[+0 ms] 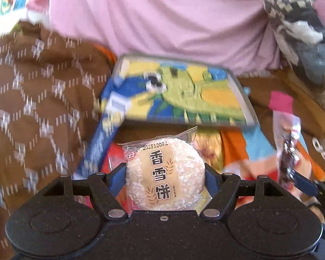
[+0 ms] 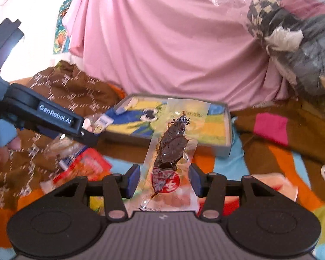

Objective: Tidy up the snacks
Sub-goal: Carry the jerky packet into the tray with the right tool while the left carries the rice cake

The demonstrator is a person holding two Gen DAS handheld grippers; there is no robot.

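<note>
In the left wrist view my left gripper [image 1: 165,177] is shut on a round rice cracker [image 1: 164,173] in a clear wrapper with brown characters. Just ahead lies a shallow grey box [image 1: 247,108] with a yellow, green and blue cartoon print inside. My right gripper [image 2: 164,179] is shut on a clear packet of dark brown meat snack [image 2: 171,147] with a red round label, held upright in front of the same box [image 2: 226,134]. The meat packet [image 1: 287,151] also shows at the right of the left wrist view. The left gripper [image 2: 86,133] reaches in from the left of the right wrist view.
A blue packet [image 1: 97,143] leans at the box's left side. A red snack packet [image 2: 86,166] and other wrappers lie on a colourful sheet [image 2: 277,164]. Brown patterned blanket [image 1: 32,108] on the left, pink cloth [image 1: 162,17] behind, a patterned cloth bundle [image 2: 296,34] at the right.
</note>
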